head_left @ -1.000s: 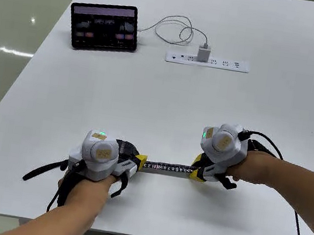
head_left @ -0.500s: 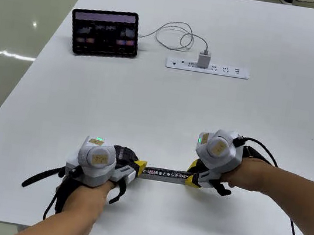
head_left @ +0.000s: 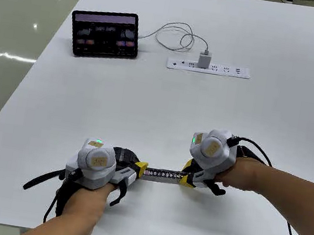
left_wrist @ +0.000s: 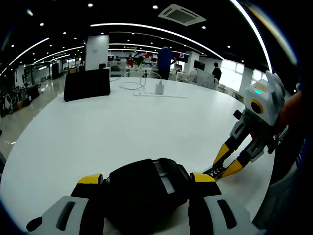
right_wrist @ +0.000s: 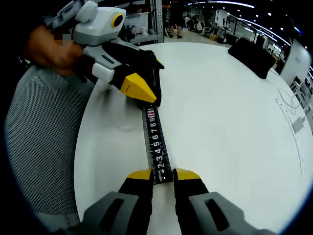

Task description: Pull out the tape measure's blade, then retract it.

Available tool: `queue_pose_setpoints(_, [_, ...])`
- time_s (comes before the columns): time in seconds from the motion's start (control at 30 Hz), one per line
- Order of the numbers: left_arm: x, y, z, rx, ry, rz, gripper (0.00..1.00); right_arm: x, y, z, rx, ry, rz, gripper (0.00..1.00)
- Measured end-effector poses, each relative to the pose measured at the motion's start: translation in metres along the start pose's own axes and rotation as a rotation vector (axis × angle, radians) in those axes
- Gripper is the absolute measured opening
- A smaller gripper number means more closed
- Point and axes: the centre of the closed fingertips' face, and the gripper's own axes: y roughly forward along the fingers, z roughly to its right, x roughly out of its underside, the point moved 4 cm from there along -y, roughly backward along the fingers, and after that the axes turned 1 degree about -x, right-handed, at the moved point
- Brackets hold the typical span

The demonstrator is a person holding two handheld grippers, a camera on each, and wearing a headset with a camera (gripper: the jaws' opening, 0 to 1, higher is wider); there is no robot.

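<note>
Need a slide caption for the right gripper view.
Right gripper pinches the tape blade while left gripper clamps its black case on the white table.

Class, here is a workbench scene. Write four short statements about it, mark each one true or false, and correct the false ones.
1. The left hand-held gripper is shut on the black tape measure case. True.
2. The blade is fully retracted. False: a stretch of it lies along the table, and the right hand-held gripper pinches its end.
3. A white charger is plugged into the power strip. True.
4. In the head view, the tablet stands right of the power strip. False: it stands to its left.
</note>
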Motion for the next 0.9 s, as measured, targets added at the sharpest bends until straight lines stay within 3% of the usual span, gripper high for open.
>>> queue_pose_setpoints(0.9, [0.0, 0.001, 0.0, 0.005, -0.005, -0.004, 0.65, -0.019, 0.015, -0.002, -0.014, -0.018, 0.054, 0.12])
